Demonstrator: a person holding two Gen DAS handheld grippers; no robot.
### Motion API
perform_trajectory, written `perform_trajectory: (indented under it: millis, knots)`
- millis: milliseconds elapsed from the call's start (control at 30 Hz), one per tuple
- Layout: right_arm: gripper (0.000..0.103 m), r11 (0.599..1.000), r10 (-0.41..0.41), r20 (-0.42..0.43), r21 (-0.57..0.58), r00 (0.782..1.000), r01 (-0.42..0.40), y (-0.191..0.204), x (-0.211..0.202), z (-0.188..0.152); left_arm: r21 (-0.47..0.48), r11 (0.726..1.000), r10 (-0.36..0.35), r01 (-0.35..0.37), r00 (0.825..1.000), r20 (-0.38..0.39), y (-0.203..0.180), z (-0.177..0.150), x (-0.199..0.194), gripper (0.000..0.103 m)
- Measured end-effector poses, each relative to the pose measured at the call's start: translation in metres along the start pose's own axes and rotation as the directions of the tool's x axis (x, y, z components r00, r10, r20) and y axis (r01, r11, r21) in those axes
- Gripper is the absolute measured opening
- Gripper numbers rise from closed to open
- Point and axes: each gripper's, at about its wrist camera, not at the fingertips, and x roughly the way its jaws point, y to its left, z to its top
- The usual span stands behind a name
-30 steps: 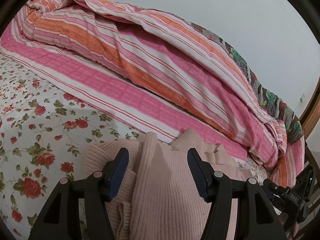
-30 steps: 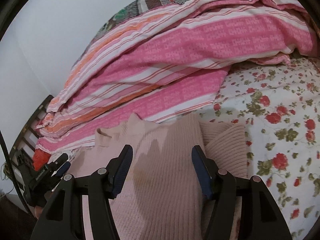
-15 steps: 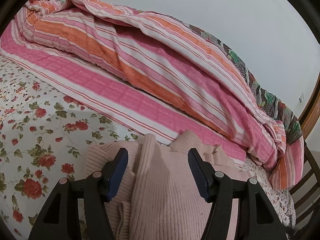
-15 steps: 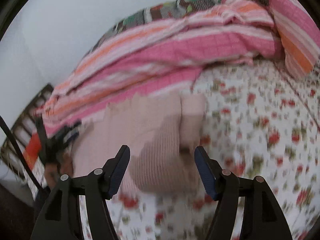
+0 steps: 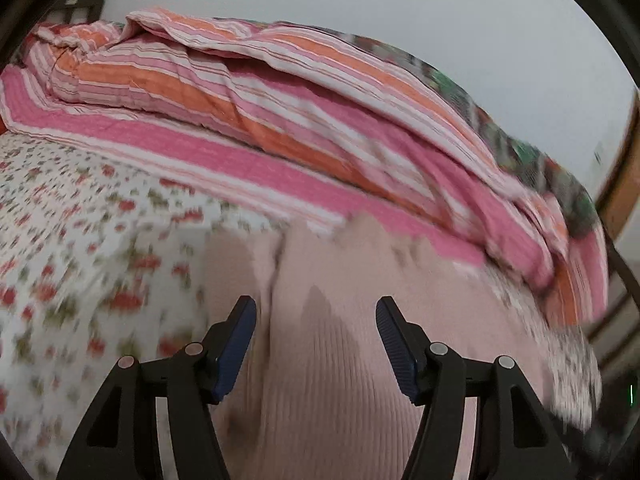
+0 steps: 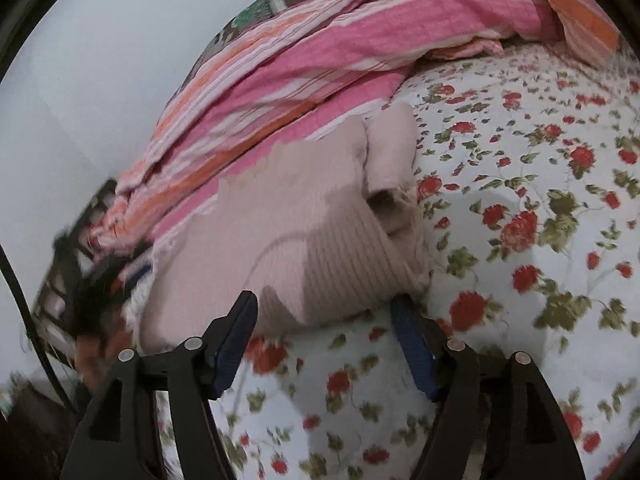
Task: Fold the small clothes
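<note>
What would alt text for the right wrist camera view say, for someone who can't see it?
A folded pale pink ribbed sweater lies on a floral bedsheet, just beyond the open, empty right hand-held gripper. Behind it, a pink and orange striped duvet is bunched against a pale wall.

sweater (image 6: 304, 216) on bedsheet (image 6: 520, 160), quilt (image 6: 340, 52) seemingly just behind

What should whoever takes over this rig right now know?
Left gripper: open, above the sweater, holding nothing.
Right gripper: open, jaws have just been opening, nothing gripped; the sweater's near edge lies just beyond its tips.
Sweater: on the floral sheet, beside the striped quilt.
Done: sweater looks folded into a compact bundle, sleeve tucked on one side.
Left: check whether another fold or tidying is needed; no other clothes in view.
</note>
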Motion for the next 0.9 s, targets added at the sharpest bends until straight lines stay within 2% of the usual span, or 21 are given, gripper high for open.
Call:
perform_trajectory:
  millis: [67, 133, 233, 367, 467, 600, 700, 800, 833, 867, 900]
  knots:
    - [0.07, 0.999, 0.011, 0.01, 0.037, 1.0, -0.012, -0.002, 0.004, 0.007, 0.016, 1.0, -0.025, 0.026, 0.999, -0.03, -0.001, -0.022, -0.018, 0.06]
    - [0.07, 0.997, 0.017, 0.023, 0.075, 1.0, -0.018, -0.004, 0.009, 0.011, -0.015, 0.998, -0.069, 0.068, 0.995, -0.066, 0.003, -0.044, -0.035, 0.06]
    - [0.07, 0.995, 0.011, 0.028, 0.1, 1.0, -0.014, -0.005, 0.014, 0.017, -0.113, 0.985, -0.135, 0.127, 0.988, -0.069, 0.016, -0.071, -0.058, 0.06]
    - [0.07, 0.997, -0.015, 0.027, 0.073, 1.0, 0.013, -0.001, 0.018, 0.017, -0.257, 0.946, -0.232, 0.199, 0.967, -0.106, 0.028, -0.093, -0.054, 0.06]
    - [0.069, 0.999, -0.04, 0.033, 0.026, 0.999, 0.039, 0.003, 0.02, 0.013, -0.242, 0.951, -0.217, 0.191, 0.973, -0.083, 0.024, -0.093, -0.048, 0.06]
    - [0.069, 0.998, -0.062, 0.037, 0.01, 0.997, 0.062, 0.005, 0.022, 0.013, -0.337, 0.923, -0.221, 0.186, 0.973, -0.068, 0.03, -0.079, -0.026, 0.059]
    - [0.069, 0.996, -0.08, 0.033, 0.033, 0.996, 0.079, 0.004, 0.029, 0.021, -0.346, 0.922, -0.206, 0.174, 0.977, -0.057, 0.029, -0.067, -0.012, 0.058]
    - [0.068, 0.995, -0.086, 0.024, 0.048, 0.996, 0.085, 0.003, 0.034, 0.028, -0.353, 0.927, -0.153, 0.124, 0.987, -0.053, 0.029, -0.058, -0.001, 0.04]
    - [0.058, 0.994, -0.092, 0.024, 0.053, 0.995, 0.091, 0.002, 0.034, 0.029, -0.362, 0.926, -0.138, 0.106, 0.988, -0.063, 0.032, -0.056, 0.003, 0.028]
    - [0.048, 0.995, -0.08, 0.015, 0.068, 0.997, 0.079, -0.001, 0.036, 0.03, -0.378, 0.92, -0.14, 0.104, 0.988, -0.07, 0.035, -0.055, 0.006, 0.022]
    - [0.025, 0.995, -0.022, -0.013, 0.101, 1.0, 0.023, -0.007, 0.04, 0.03, -0.4, 0.908, -0.159, 0.122, 0.985, -0.061, 0.039, -0.055, 0.006, 0.019]
